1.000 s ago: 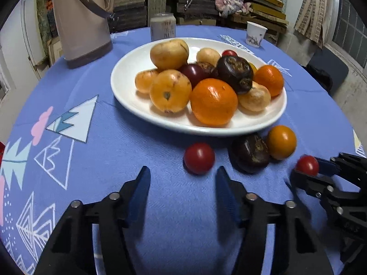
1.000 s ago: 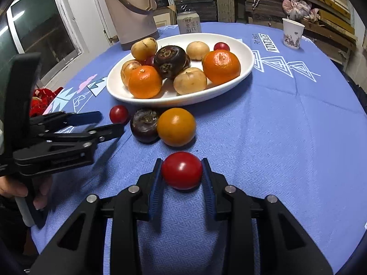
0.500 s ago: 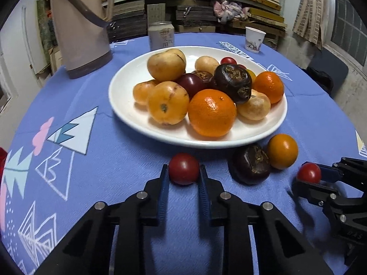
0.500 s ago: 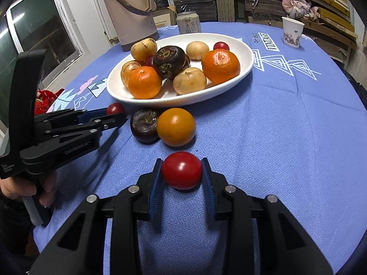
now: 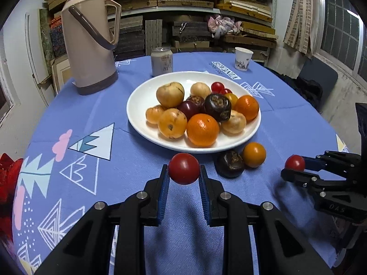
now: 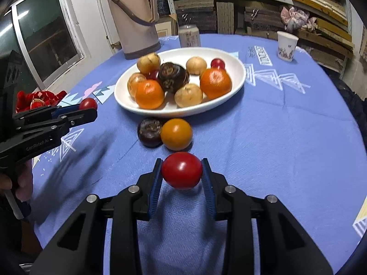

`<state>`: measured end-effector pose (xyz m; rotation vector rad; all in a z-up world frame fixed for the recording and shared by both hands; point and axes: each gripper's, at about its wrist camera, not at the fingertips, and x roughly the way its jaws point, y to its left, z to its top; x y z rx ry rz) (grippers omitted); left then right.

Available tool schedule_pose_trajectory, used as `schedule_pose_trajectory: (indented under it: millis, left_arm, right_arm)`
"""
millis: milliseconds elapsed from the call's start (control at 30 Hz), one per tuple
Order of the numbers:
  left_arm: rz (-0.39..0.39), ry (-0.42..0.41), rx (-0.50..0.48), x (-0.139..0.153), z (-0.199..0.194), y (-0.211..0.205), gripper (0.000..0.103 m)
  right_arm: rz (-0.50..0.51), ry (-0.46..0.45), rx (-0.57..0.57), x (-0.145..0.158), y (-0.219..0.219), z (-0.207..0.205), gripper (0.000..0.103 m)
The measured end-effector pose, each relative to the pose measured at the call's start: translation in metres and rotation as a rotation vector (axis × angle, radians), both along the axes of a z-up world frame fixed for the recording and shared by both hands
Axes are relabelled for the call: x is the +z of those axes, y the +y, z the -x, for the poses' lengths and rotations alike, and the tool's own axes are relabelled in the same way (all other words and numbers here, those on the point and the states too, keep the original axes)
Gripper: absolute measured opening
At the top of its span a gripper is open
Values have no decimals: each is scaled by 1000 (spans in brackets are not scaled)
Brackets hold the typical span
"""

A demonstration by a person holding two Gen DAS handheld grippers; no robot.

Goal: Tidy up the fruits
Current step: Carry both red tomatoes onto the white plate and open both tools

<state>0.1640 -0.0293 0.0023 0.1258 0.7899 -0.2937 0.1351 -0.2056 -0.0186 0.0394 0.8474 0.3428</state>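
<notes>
Both hands are loaded, folks: the left gripper (image 5: 184,176) is pinching a red cherry tomato (image 5: 184,168) between its blue pads, and the right gripper (image 6: 181,176) is clamped on a second red tomato (image 6: 182,170) the same way, each fruit held clear of the blue tablecloth (image 5: 128,160) with its shadow below. The landmark is the white plate (image 5: 142,100), already heaped with oranges, pale round fruits and dark ones. Seen from the left wrist camera, the plate sits straight ahead of the left gripper, its near rim just beyond the held tomato, nothing in between. From the right wrist camera the plate is ahead and a touch to the left, with a dark fruit (image 6: 150,132) and a small orange (image 6: 176,134) lying touching each other on the cloth just short of the plate's near rim, right in that gripper's line. So my call is that the left hand has the cleaner run in, and the right one will likely need to carry over that pair. The open patches on the plate look to be the bare left side and the far edge; the middle is crowded. A round tomato could roll off that pile, so a low release looks wise.
</notes>
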Motion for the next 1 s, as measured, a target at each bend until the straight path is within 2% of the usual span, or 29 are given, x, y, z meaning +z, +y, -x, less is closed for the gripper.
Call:
schedule_pose_trajectory:
  millis: [267, 567, 767, 1000]
  left_arm:
    - [5, -5, 4, 18, -16, 0, 26]
    - [27, -4, -24, 34, -59, -22, 26]
    - [49, 36, -16, 25, -98, -35, 26]
    - [27, 61, -10, 11, -126, -44, 26]
  right_arm:
    - [27, -78, -11, 38, -9, -7, 32]
    - [-13, -135, -4, 69, -2, -46, 32]
    - [-16, -83, 1, 62, 10, -98, 32]
    - [-46, -32, 5, 45, 18, -142, 32]
